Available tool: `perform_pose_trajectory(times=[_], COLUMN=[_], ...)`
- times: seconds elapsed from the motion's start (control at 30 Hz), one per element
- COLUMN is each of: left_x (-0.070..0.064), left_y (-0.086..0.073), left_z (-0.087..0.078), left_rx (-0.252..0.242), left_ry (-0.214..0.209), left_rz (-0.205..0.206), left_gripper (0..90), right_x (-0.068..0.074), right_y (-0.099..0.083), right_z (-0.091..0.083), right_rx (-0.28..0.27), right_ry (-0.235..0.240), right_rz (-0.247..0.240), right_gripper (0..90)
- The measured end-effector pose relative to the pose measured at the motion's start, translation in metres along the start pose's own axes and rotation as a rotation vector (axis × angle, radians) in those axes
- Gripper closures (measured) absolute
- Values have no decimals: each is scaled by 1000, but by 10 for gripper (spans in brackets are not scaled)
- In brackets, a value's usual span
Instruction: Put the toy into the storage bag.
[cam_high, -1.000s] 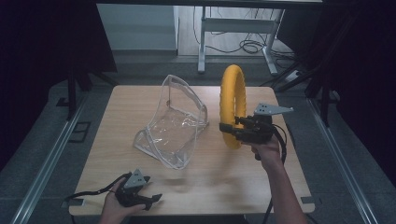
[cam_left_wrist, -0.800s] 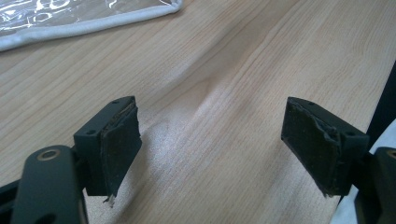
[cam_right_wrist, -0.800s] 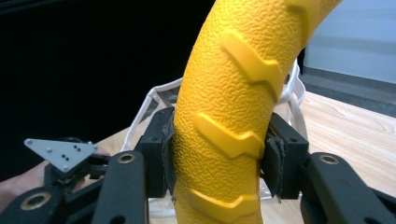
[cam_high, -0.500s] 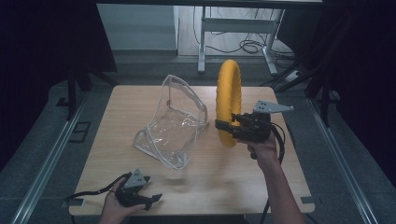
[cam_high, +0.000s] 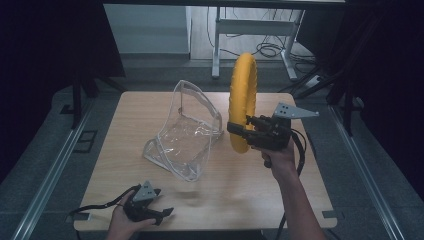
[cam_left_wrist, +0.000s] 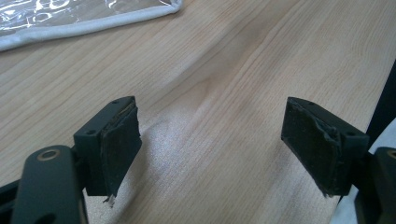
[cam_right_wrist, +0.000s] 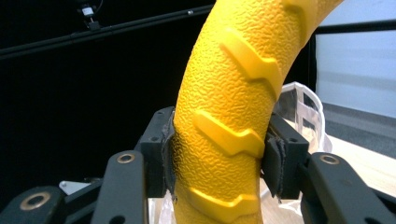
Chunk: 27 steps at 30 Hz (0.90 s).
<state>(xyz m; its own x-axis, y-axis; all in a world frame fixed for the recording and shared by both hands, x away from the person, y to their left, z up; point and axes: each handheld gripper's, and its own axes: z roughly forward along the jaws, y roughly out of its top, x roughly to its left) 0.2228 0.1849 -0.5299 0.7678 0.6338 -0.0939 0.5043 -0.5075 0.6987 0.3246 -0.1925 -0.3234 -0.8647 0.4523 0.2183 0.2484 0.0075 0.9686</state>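
Yellow ring (cam_high: 243, 100) stands upright near the table's (cam_high: 310, 175) right edge, clamped at its lower part by the right gripper (cam_high: 239, 131). Clear plastic bag (cam_high: 187, 132) sits mid-table. Left gripper (cam_high: 162, 214) rests at the near edge, jaws wide apart, empty.

A lab or test room: a bare wooden table (cam_high: 250, 195) ringed by black curtains (cam_high: 45, 60), floor rails (cam_high: 45, 175) at 9 o'clock (cables (cam_high: 267, 49) at 12).
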Motion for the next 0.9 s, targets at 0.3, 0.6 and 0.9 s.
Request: perform_pose_trajectory(times=[0.3, 0.6, 0.9], left_x=[0, 0, 0], left_y=[0, 0, 0], left_z=[0, 0, 0], left_rx=[3, 6, 7], left_ry=[-3, -6, -5], left_rz=[0, -4, 0], left_gripper=[195, 191, 191], right_x=[8, 19, 25], right_y=[11, 21, 27], right_z=[5, 11, 17], right_rx=[-21, -50, -69], right_ry=[31, 55, 71], right_rz=[-12, -27, -37], right_gripper=[511, 511, 510])
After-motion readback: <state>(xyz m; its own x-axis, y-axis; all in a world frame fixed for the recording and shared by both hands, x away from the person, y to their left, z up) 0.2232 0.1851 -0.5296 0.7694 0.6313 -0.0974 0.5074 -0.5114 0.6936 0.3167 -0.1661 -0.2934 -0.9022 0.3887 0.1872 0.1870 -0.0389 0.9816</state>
